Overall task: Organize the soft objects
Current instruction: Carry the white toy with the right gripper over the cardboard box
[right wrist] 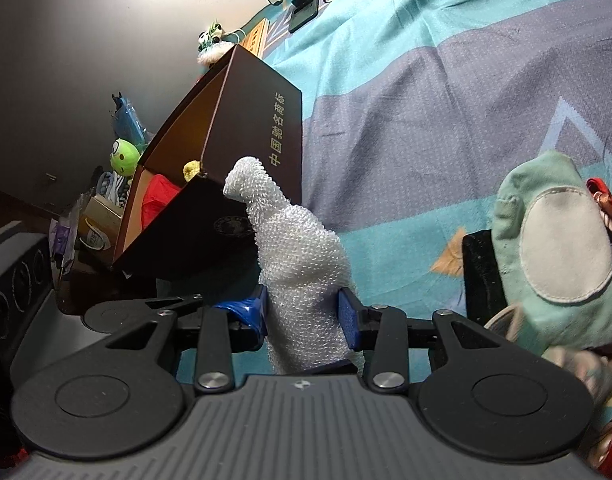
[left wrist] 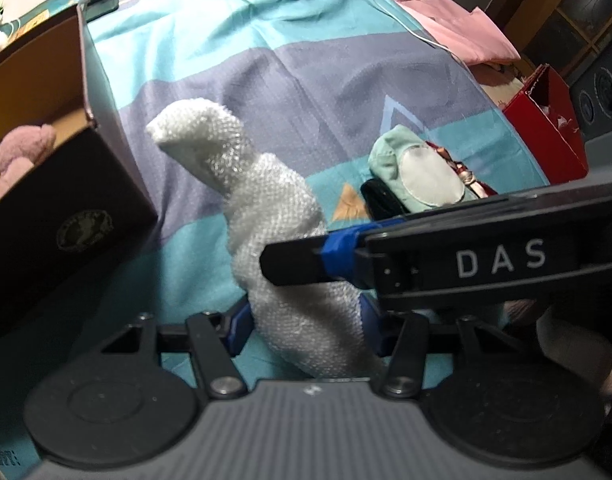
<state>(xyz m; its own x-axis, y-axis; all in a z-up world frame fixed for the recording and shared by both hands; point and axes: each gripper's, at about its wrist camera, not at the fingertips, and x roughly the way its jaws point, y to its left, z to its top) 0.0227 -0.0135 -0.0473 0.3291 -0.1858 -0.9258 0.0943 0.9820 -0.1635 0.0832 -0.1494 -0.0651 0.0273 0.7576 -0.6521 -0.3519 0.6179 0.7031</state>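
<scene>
Two close wrist views, shared white cloth (left wrist: 266,208) and box (right wrist: 258,120).

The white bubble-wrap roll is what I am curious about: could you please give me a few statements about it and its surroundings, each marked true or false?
1. Both the left gripper and the right gripper clamp the white bubble-wrap roll. True.
2. The brown box is empty. False: a pink plush lies inside.
3. The mint-green plush rests on the striped bedsheet. True.
4. The roll lies inside the box. False: it is held outside.
</scene>
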